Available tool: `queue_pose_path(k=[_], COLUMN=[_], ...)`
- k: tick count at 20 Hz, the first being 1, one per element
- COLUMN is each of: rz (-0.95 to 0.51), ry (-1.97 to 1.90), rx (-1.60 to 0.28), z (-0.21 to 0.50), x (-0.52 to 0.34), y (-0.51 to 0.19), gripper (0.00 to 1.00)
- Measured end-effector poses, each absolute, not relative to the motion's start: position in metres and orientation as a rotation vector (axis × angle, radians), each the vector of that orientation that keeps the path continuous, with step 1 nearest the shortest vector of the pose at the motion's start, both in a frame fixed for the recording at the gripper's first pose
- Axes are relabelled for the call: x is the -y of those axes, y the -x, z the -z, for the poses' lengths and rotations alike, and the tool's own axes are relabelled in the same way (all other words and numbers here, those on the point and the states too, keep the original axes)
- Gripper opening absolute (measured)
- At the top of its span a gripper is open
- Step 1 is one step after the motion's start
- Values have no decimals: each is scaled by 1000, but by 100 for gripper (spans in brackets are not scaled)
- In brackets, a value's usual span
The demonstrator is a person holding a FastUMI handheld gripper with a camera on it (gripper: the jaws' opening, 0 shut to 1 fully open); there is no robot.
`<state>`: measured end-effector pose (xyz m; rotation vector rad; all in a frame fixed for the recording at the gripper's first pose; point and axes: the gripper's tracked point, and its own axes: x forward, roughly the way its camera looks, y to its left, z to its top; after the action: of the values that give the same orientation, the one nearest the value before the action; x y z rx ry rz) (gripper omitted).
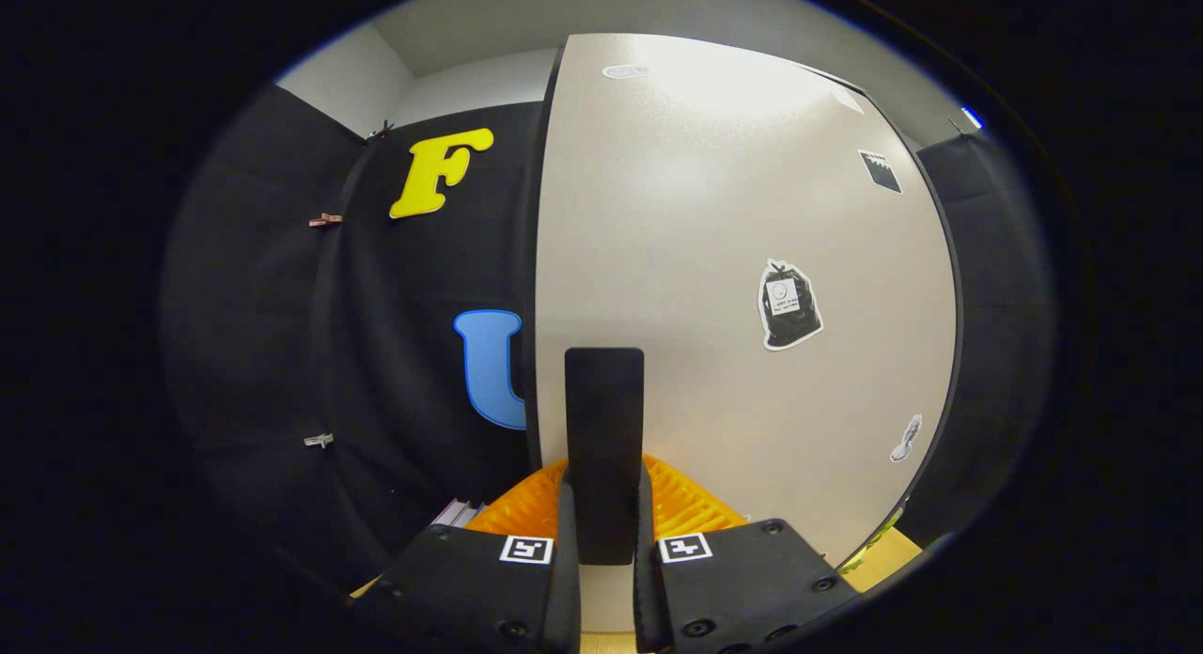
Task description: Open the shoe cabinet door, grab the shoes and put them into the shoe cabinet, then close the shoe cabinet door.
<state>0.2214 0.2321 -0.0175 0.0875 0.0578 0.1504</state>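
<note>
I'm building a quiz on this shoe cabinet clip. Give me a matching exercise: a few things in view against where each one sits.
Things:
1. black door handle
2. bin-bag sticker
3. clothes pegs
4. shoe cabinet door

Places:
A. on the door face, beyond the fingers
B. clipped to the black booth wall
C. between the two fingers of the gripper
D. pale panel carrying handle and stickers

Pairs: 1-C, 2-A, 3-B, 4-D

The fingers appear to press on both sides of the handle.
</note>
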Motion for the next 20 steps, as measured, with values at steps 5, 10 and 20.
queue_pose_path(k=[5,10,20], rz=[-242,-272,-296], ry=[-102,-106,-128], rx=[-57,-44,-64], z=[7,2,0], x=[-223,-201,-138], y=[-181,-139,-79], gripper=[26,26,26])
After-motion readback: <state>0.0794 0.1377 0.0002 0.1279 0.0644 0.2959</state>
